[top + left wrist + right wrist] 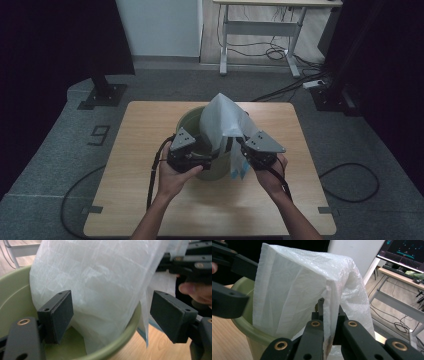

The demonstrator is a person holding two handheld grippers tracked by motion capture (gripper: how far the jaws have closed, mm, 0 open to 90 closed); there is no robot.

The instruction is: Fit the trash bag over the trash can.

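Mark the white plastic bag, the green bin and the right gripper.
white plastic bag (222, 120), high view, upper panel.
green bin (15, 290), left gripper view, inner wall.
right gripper (329, 315), right gripper view, between fingertips.

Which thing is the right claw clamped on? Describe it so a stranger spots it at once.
Start at the wooden table, then find the green bucket at its middle. Standing up out of it is a thin white plastic bag, crinkled and translucent, unlike the rigid, opaque bucket; the right claw pinches its edge.

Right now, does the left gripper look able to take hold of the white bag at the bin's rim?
Probably yes. The left gripper is open, its jaws either side of the white bag above the green bin rim, nothing between.
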